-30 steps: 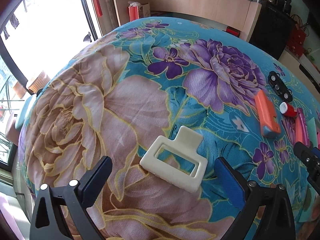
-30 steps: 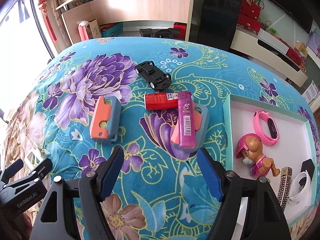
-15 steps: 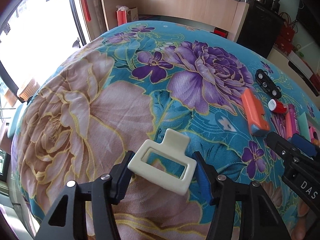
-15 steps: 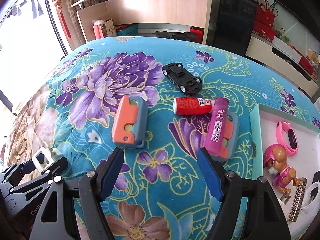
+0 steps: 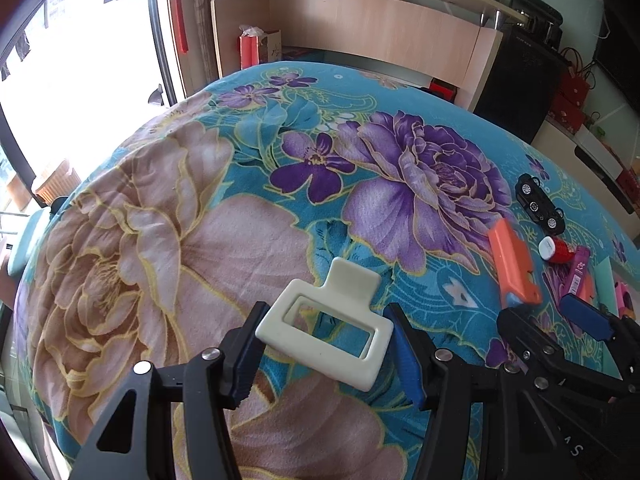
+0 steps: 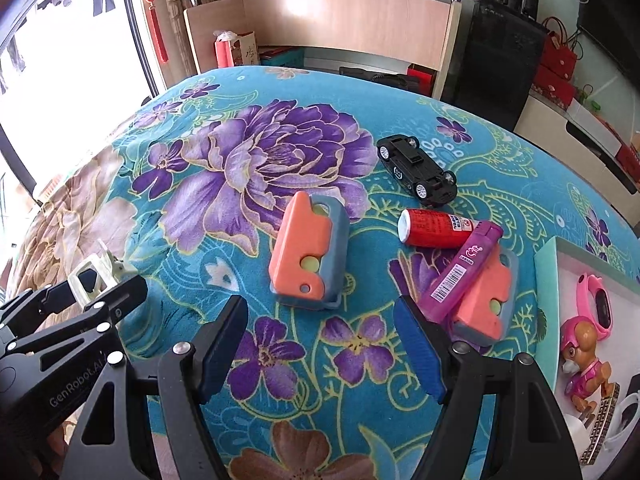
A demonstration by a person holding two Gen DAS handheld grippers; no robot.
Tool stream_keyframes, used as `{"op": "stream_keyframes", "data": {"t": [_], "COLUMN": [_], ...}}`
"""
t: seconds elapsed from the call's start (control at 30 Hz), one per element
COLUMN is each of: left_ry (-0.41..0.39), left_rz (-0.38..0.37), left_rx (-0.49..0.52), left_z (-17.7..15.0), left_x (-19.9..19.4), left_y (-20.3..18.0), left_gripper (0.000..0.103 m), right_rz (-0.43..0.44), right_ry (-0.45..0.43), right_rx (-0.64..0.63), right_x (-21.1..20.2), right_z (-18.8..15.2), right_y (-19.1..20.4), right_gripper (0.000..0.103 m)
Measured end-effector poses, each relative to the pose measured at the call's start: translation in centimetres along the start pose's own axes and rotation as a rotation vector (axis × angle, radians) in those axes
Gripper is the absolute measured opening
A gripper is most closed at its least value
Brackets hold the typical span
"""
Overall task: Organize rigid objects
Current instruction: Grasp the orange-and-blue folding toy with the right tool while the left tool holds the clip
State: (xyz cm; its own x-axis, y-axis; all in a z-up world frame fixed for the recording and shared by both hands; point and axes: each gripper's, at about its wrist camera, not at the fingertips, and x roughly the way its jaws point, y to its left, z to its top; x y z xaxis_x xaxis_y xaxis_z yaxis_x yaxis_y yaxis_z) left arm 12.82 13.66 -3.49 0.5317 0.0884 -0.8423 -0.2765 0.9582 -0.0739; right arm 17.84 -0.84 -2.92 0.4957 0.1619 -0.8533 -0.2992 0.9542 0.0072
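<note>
Cream plastic, smooth and matte, forms the clip (image 5: 326, 326) that we see clamped in our left tool (image 5: 324, 354): a rectangular frame with a squared tab at its far edge, its short ends pressed by the tool's two blue ribbed pads. It sits over a fuzzy floral blanket (image 5: 200, 240), teal with big purple and beige blooms. Our right tool (image 6: 320, 344) stands wide with nothing between its pads, hovering over the blanket. Just beyond its tips lies a chunky orange-and-grey block (image 6: 306, 256) with rounded corners and a pale button, between the pads in line but apart from them. Near the right pad a glossy purple lighter (image 6: 464, 272) rests slanted across a second orange-and-grey block (image 6: 486, 304), and its far end touches a red can (image 6: 434, 228) lying on its side. Farther off sits a black toy car (image 6: 416, 170), flipped wheels-up. At the right edge a white tray (image 6: 548, 280) with a mint rim holds a pink pup figure (image 6: 582, 360) and a pink watch (image 6: 598, 304).
</note>
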Motion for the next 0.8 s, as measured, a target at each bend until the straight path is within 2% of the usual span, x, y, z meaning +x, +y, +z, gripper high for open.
{"op": "stream_keyframes", "data": {"t": [0.23, 0.43, 0.5, 0.6, 0.7, 0.8], "left_ry": [-0.021, -0.021, -0.020, -0.021, -0.022, -0.021], "left_rz": [-0.029, -0.037, -0.041, -0.047, -0.053, -0.055], "left_rx": [-0.029, -0.025, -0.028, -0.030, -0.032, -0.033], "left_z": [0.6, 0.7, 0.8, 0.9, 0.9, 0.9], "left_x": [0.4, 0.9, 1.0, 1.1, 1.1, 1.1], "left_y": [0.3, 0.4, 0.4, 0.5, 0.6, 0.6], "left_gripper": [0.061, 0.061, 0.061, 0.061, 0.061, 0.061], "right_rz": [0.011, -0.018, -0.014, -0.003, 0.000, 0.009], "right_ry": [0.031, 0.040, 0.037, 0.038, 0.033, 0.036], "right_rx": [0.008, -0.008, -0.012, -0.008, -0.005, 0.006], "right_x": [1.7, 2.7, 2.8, 3.0, 2.8, 2.6], "right_z": [1.4, 2.6, 2.7, 2.6, 2.6, 2.6], "right_y": [0.0, 0.2, 0.4, 0.6, 0.8, 0.8], "right_gripper": [0.076, 0.075, 0.072, 0.062, 0.046, 0.046]}}
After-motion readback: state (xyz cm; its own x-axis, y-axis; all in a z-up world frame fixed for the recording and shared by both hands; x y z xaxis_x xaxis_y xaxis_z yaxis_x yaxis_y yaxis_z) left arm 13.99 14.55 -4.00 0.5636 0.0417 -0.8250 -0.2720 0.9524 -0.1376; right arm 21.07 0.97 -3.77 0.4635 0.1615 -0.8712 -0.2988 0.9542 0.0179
